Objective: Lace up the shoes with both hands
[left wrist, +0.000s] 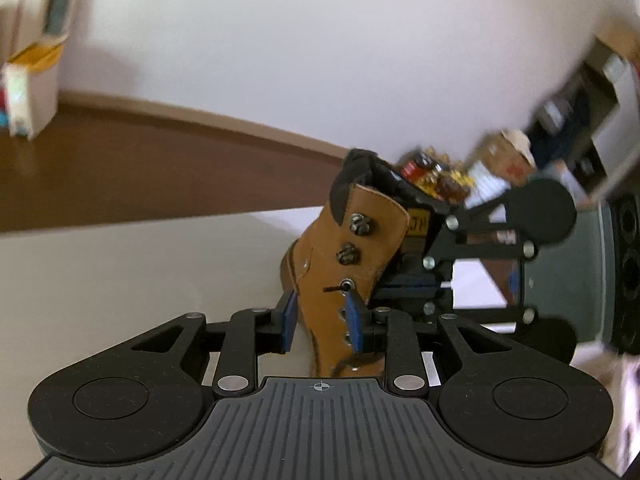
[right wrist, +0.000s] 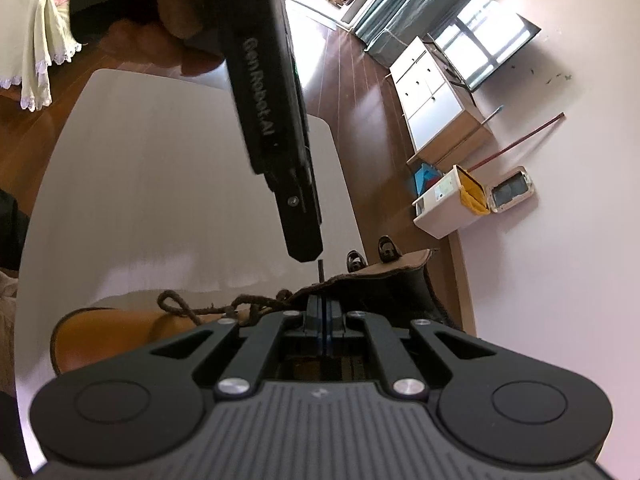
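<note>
A tan leather boot [left wrist: 352, 264] stands on the white table [left wrist: 120, 280]. It has metal hooks and eyelets up its side. A dark lace tip [left wrist: 334, 289] pokes out of one eyelet. My left gripper [left wrist: 324, 320] is open, its blue pads [left wrist: 354, 320] straddling the boot's eyelet flap just below that tip. My right gripper [right wrist: 323, 316] is shut at the boot's collar [right wrist: 360, 276], seemingly on the lace or flap edge; I cannot tell which. It also shows in the left wrist view [left wrist: 412, 288]. The brown lace [right wrist: 208, 308] lies looped over the toe [right wrist: 104, 336].
The table edge [right wrist: 344, 184] drops to a dark wood floor. A white bin with a yellow liner [right wrist: 452, 204] and a white cabinet [right wrist: 436, 108] stand by the wall. Clutter and boxes [left wrist: 508, 160] sit behind the boot.
</note>
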